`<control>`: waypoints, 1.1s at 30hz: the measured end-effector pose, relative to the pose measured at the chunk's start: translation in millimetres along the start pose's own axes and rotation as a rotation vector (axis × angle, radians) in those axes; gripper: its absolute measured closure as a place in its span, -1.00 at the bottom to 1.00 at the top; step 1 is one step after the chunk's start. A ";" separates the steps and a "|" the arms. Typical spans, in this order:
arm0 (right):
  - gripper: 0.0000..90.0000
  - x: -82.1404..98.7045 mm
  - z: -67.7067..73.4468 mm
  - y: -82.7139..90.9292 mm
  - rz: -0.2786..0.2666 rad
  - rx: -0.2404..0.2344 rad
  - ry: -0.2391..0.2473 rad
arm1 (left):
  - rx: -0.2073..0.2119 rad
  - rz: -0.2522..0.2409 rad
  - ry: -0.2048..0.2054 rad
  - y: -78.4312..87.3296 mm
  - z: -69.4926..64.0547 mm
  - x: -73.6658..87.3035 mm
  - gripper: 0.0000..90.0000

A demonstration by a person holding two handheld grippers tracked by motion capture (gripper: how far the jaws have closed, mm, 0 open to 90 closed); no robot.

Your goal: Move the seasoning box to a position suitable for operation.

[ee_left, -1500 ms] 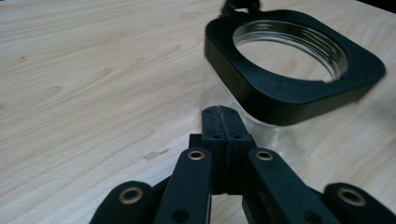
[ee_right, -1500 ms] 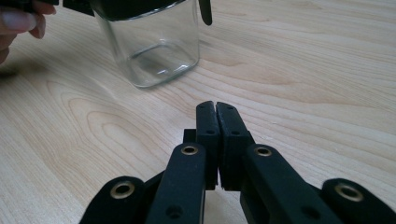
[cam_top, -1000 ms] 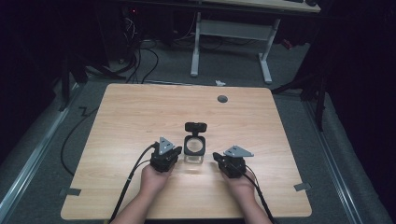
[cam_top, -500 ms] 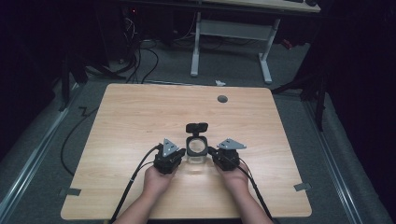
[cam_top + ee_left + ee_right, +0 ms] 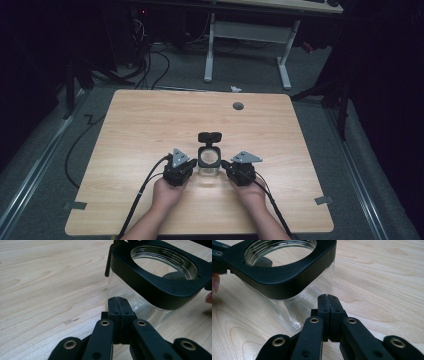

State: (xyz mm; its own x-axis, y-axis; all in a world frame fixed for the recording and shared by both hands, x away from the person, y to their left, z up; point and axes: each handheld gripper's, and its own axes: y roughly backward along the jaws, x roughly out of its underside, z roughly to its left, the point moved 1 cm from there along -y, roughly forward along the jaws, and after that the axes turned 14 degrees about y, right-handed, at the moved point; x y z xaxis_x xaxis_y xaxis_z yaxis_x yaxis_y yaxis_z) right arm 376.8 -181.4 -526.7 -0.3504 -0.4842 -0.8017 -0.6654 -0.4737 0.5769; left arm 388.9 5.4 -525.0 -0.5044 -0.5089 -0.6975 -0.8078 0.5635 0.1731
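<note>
You have the left gripper (image 5: 186, 167) and right gripper (image 5: 233, 171) flanking the clear jar (image 5: 209, 161) on the table (image 5: 140, 125), both sets of jaws pressed together on nothing. Its black lid (image 5: 210, 137) lies just beyond. The grasp is, I judge, still ahead.

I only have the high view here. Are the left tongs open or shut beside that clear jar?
Observer: Shut. In the left gripper view the left tongs have both jaws pressed together, tips right at the jar.
Operator: And the right tongs?
Observer: Also shut. The right tongs point at the clear wall just under the black collar.
Operator: Anything inside the jar?
Observer: It looks empty. The wood of the table shows through the open mouth.
</note>
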 end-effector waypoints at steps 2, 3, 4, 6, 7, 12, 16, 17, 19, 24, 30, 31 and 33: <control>0.97 0.0 0.0 0.4 -0.003 -0.002 0.001 | 0.000 -0.006 -0.005 0.1 0.4 -0.9 1.00; 0.97 0.3 -0.2 1.7 -0.002 -0.002 0.005 | -0.001 -0.007 -0.002 0.4 0.7 -1.9 1.00; 0.97 1.1 -0.4 5.0 -0.006 -0.001 -0.001 | -0.001 -0.013 0.000 0.7 0.8 -2.8 1.00; 0.98 1.9 -1.5 6.9 -0.011 -0.001 -0.001 | -0.003 -0.019 -0.006 1.7 1.6 -4.7 1.00; 0.98 2.7 -2.4 9.2 -0.014 0.002 -0.005 | -0.006 -0.019 -0.009 2.4 2.1 -5.9 1.00; 0.99 7.4 -10.5 21.1 -0.025 0.019 -0.016 | -0.014 -0.035 -0.018 5.6 3.9 -12.6 0.99; 0.99 10.6 -18.3 29.6 -0.028 0.031 -0.023 | -0.026 -0.042 -0.025 6.7 5.2 -16.1 0.97; 0.99 11.2 -20.3 31.3 -0.034 0.032 -0.025 | -0.028 -0.045 -0.026 7.2 5.5 -18.0 0.96; 0.99 11.6 -25.2 35.9 -0.051 0.039 -0.039 | -0.033 -0.052 -0.023 7.0 5.7 -20.7 0.94; 0.99 7.7 -31.5 38.0 -0.069 0.049 -0.053 | -0.046 -0.066 -0.021 3.0 2.5 -33.3 0.94; 1.00 -15.1 -42.2 40.4 -0.104 0.066 -0.058 | -0.046 -0.096 -0.018 -5.0 -6.7 -59.3 0.93; 0.99 -20.4 -43.7 40.3 -0.110 0.071 -0.052 | -0.046 -0.101 -0.016 -7.2 -8.2 -64.2 0.92; 1.00 -31.1 -46.4 39.2 -0.123 0.082 -0.040 | -0.044 -0.118 -0.001 -12.1 -11.9 -72.2 0.87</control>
State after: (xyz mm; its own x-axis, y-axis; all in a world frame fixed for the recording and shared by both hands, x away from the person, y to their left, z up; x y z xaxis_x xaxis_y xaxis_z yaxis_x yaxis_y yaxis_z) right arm 392.1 -219.0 -471.9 -0.2876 -0.3958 -0.8722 -0.7557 -0.4657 0.4605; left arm 431.5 27.6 -468.4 -0.4048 -0.5694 -0.7155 -0.8741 0.4708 0.1198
